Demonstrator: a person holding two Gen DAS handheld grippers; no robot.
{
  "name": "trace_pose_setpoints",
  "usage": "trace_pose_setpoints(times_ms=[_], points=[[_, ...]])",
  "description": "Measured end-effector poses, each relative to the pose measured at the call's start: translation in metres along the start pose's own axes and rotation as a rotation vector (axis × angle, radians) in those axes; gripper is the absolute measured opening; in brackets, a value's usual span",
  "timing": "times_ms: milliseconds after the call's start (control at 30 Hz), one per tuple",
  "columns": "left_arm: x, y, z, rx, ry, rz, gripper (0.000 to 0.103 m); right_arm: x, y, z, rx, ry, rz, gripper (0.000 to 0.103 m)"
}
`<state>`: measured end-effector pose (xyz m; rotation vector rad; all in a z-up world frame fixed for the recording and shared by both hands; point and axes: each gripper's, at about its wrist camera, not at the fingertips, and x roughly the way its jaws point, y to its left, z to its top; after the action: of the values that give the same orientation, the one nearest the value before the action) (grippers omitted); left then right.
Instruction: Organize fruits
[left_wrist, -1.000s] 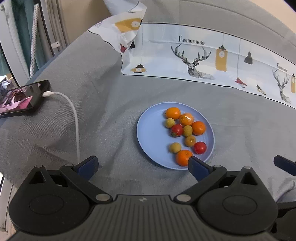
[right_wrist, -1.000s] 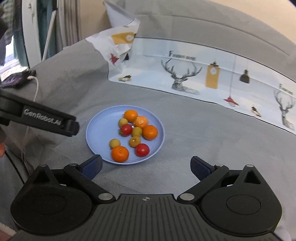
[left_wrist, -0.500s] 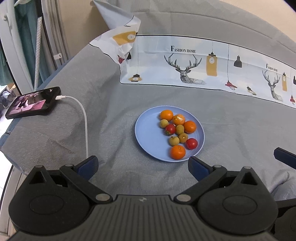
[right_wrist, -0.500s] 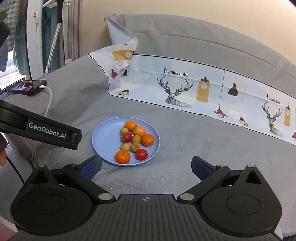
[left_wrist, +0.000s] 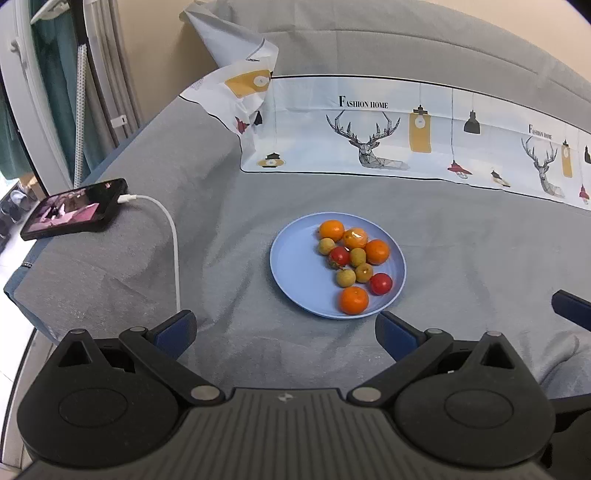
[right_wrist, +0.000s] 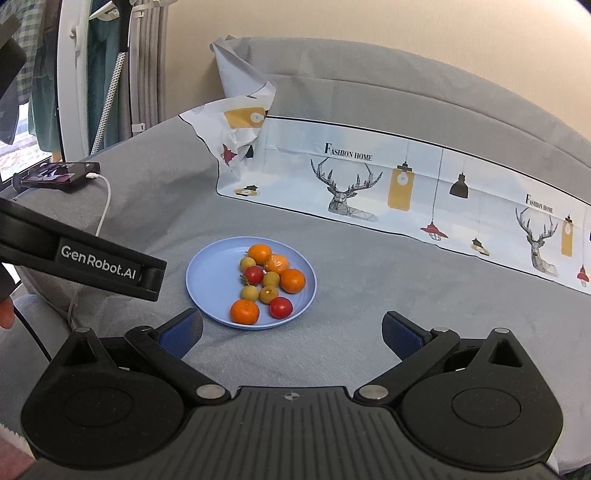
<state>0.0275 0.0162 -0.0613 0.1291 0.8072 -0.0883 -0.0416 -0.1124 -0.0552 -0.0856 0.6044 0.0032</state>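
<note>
Currently both grippers are hovering short of the blue plate (left_wrist: 295, 273), each with its jaws spread wide and gripping nothing. The left gripper (left_wrist: 284, 328) and right gripper (right_wrist: 291, 332) are showing only their blue fingertips; the rest is lying cut off by the lower frame edge. The fruits (left_wrist: 352, 258) are sitting clustered on the plate's right half, well in from the grey-covered surface's (left_wrist: 221, 229) edges: oranges, red tomatoes and small yellowish ones hard to identify. A phone (left_wrist: 74, 208) is lying at the left edge, its cable (left_wrist: 171, 236) disappearing behind the left fingertip.
</note>
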Motion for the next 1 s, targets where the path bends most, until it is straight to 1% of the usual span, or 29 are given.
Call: trace_pose_setpoints(times_ms=[133,333,467,600,1000], points=[[0.0019,-0.0015,-0.0006,0.010,0.004,0.010,0.103,0.0001,-0.0005,-0.0003,0.002,0.001,-0.002,0.102],[0.0021,-0.0015,-0.0008,0.009,-0.014,0.045,0.103,0.0014,-0.0017,-0.0005,0.010,0.003,-0.005,0.102],[0.0042,0.0006,-0.0004,0.005,-0.010,0.068,0.103,0.0019,0.0000,-0.0006,0.002,0.003,0.000,0.102],[0.0066,0.0040,0.0009,-0.007,0.005,0.061,0.103,0.0020,0.0005,0.0002,-0.002,0.002,0.000,0.102],[0.0071,0.0043,0.0005,-0.011,0.011,0.067,0.103,0.0023,-0.0006,0.0013,-0.005,0.004,0.000,0.102]])
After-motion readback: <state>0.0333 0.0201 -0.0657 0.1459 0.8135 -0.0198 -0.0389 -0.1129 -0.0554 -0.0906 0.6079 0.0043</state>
